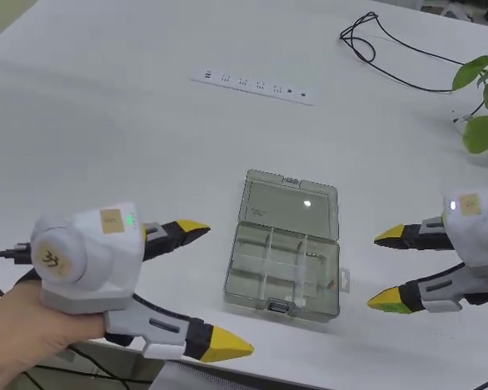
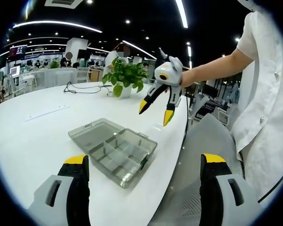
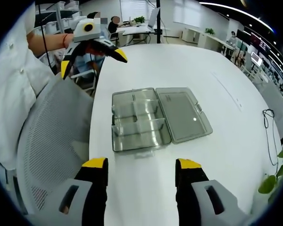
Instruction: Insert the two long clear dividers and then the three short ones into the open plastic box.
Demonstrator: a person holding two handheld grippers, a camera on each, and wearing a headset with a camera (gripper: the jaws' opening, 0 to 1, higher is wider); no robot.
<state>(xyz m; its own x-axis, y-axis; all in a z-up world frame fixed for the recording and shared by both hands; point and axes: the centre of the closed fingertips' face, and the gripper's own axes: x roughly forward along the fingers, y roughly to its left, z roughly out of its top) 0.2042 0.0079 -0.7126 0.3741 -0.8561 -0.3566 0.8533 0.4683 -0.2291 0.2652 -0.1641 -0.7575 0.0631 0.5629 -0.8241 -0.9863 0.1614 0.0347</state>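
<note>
The clear grey plastic box point(image 1: 281, 280) lies open on the white table point(image 1: 106, 146), its lid point(image 1: 290, 205) folded flat on the far side. Clear dividers point(image 1: 270, 258) stand inside and split the base into compartments. My left gripper point(image 1: 215, 288) hovers open to the box's left with nothing between its jaws. To the right of the box my right gripper point(image 1: 385, 268) is open and holds nothing either. From the left gripper view point(image 2: 144, 160) the box point(image 2: 113, 148) lies just ahead, with the right gripper point(image 2: 154, 116) beyond it. The right gripper view point(image 3: 142, 163) faces the box point(image 3: 139, 120) and the left gripper point(image 3: 93, 65).
A white power strip point(image 1: 254, 85) lies far back on the table. A black cable point(image 1: 374, 49) and a potted plant point(image 1: 484, 106) sit at the back right. A grey mesh chair point(image 3: 52, 141) stands at the table's near edge beside the person.
</note>
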